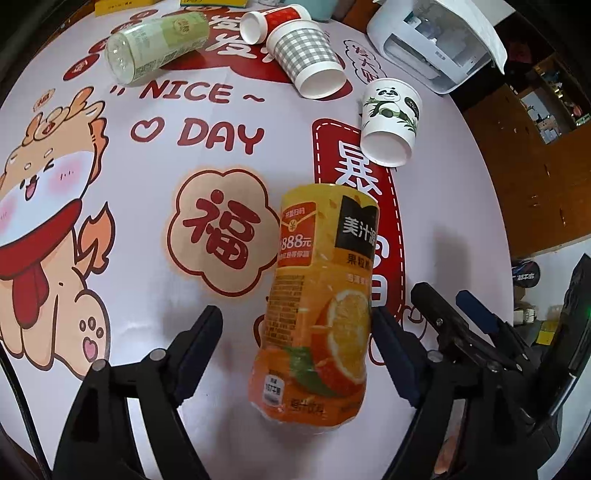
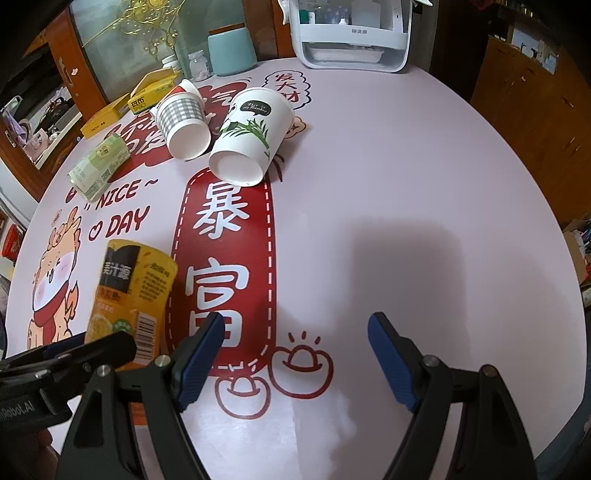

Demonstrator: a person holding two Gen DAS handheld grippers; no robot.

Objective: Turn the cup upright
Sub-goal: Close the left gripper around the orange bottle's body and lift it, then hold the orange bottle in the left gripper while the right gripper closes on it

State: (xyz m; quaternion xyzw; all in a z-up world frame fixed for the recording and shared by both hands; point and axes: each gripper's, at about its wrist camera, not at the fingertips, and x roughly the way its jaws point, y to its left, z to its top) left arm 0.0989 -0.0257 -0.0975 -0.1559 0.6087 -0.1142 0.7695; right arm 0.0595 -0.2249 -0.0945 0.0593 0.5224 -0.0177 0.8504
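Note:
Three paper cups lie on their sides on the printed tablecloth: a panda cup [image 1: 390, 120] [image 2: 251, 138], a grey checked cup [image 1: 306, 59] [image 2: 183, 125] and a red cup [image 1: 271, 20] behind it. An orange juice bottle [image 1: 321, 306] [image 2: 131, 302] lies between the open fingers of my left gripper [image 1: 299, 332], untouched by the pads. My right gripper [image 2: 295, 332] is open and empty over the bare cloth, to the right of the bottle; it also shows in the left wrist view [image 1: 454, 310].
A green-labelled bottle [image 1: 155, 46] [image 2: 99, 166] lies on its side at the far left. A white appliance [image 1: 439, 40] [image 2: 351, 33], a teal mug [image 2: 231, 51] and yellow boxes [image 2: 129, 103] stand at the far edge of the round table [image 2: 424, 184].

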